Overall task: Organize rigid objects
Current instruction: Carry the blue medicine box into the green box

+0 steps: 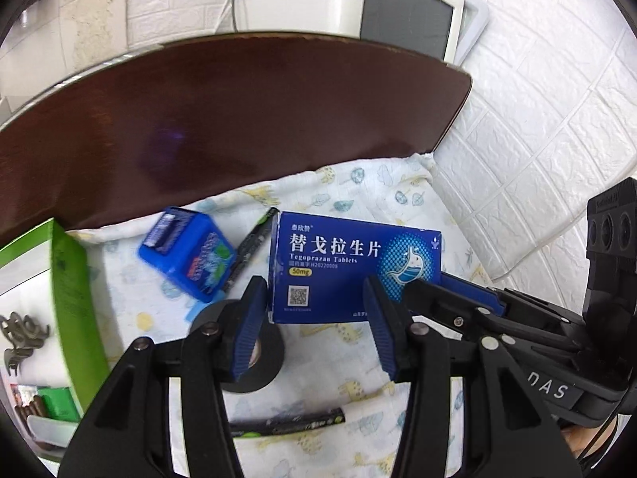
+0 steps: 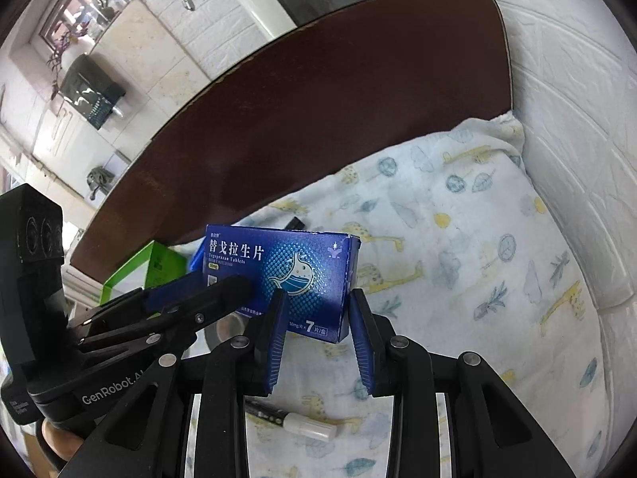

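Note:
A blue tablet box (image 1: 350, 255) with white lettering hangs tilted above the patterned cloth (image 1: 358, 199), and both grippers hold it. My left gripper (image 1: 314, 285) is shut on its left end, one pad at the end edge and the other finger across the printed face. My right gripper (image 2: 317, 294) is shut on the right end of the same box (image 2: 278, 255). Each gripper shows in the other's view: the right gripper (image 1: 428, 285) reaches in from the right, the left gripper (image 2: 223, 283) from the left.
On the cloth lie a small blue plastic box (image 1: 187, 255), a black tape roll (image 1: 243, 354), a black pen (image 1: 254, 239) and a white-capped marker (image 2: 290, 422). A green box (image 1: 67, 290) stands at the left. A dark brown board (image 1: 239, 119) rises behind, and white padded wall lies to the right.

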{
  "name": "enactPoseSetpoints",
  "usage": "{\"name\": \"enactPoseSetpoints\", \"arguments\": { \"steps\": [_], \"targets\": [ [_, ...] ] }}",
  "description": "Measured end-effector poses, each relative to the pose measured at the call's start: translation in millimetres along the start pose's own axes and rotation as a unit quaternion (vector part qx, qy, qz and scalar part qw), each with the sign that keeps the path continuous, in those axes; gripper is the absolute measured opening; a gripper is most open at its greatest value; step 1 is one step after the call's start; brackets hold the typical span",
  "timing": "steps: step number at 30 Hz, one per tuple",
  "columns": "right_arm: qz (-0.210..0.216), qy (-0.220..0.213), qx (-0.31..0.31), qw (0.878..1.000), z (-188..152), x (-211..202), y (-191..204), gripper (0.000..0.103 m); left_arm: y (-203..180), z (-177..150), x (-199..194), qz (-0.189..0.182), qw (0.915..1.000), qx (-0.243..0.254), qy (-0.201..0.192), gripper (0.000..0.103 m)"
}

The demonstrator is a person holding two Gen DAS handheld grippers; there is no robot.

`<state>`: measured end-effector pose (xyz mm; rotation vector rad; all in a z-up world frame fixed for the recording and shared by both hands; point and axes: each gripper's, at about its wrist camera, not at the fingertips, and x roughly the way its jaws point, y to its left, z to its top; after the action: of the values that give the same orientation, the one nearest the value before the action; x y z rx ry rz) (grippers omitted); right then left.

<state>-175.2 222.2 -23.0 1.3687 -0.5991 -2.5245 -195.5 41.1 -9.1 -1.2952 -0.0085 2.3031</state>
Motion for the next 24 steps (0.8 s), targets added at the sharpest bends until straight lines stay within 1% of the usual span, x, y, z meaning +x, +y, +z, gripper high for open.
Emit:
{"name": "enactPoseSetpoints", "arguments": {
  "steps": [6, 11, 17, 24],
  "targets": [
    [0.013, -0.009, -0.043, 0.999, -8, -4, 55, 0.034, 30, -17, -48, 0.018, 0.9990, -0.020, -0.036, 0.048],
    [0.033, -0.008, -0.079, 0.996, -19, -1, 108, 0.034, 71, -35, -89, 0.041, 0.9964, -0.047, -0.058, 0.048],
    [0.055, 0.016, -0.126, 0.990, -37, 22, 176, 0.034, 129, -62, -125, 0.070, 0.9905, -0.089, -0.078, 0.048],
    [0.071, 0.059, -0.165, 0.982, -62, 63, 243, 0.034, 191, -94, -148, 0.089, 0.9828, -0.141, -0.079, 0.048]
  ]
}}
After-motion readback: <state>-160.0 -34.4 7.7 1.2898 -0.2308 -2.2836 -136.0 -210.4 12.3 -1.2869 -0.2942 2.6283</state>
